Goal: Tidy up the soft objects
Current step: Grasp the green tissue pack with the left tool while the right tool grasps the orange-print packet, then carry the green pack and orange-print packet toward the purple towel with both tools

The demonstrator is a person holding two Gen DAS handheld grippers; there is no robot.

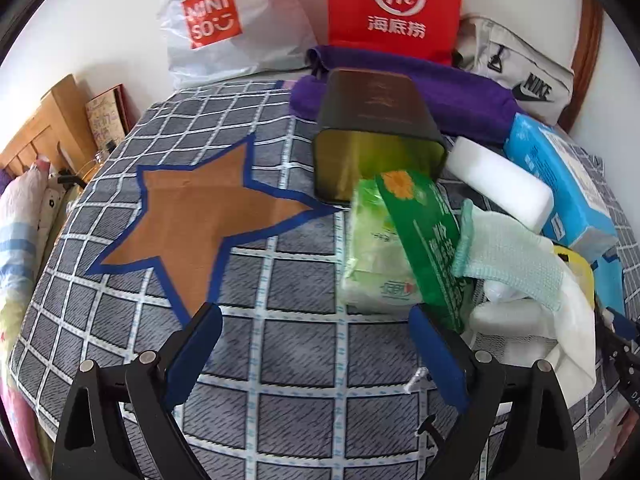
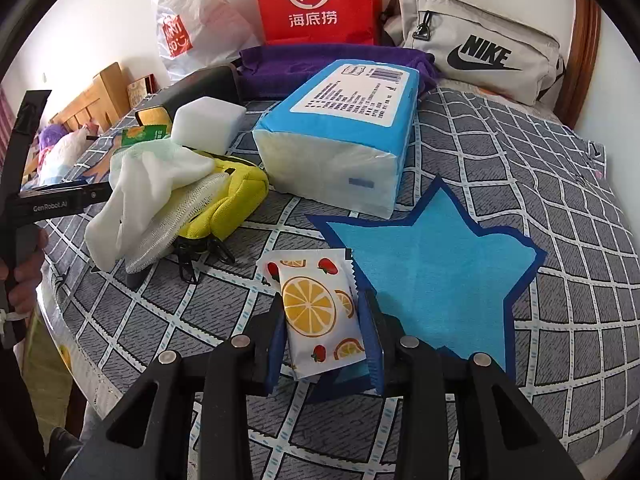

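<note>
The right gripper (image 2: 322, 314) is pinching a fruit-print tissue pack (image 2: 316, 312) just beside the blue star (image 2: 436, 276) on the checked cloth (image 2: 560, 208), while the left gripper (image 1: 316, 330) is hanging wide open and empty near the brown star (image 1: 200, 216).

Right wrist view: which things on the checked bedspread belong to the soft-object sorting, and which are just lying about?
In the job:
fruit-print tissue pack, held in the right claw
blue star-shaped mat
big blue-wrapped tissue brick
white foam block
white mesh cloth
yellow fabric pouch

Lying about:
red paper bag
grey Nike bag
</note>
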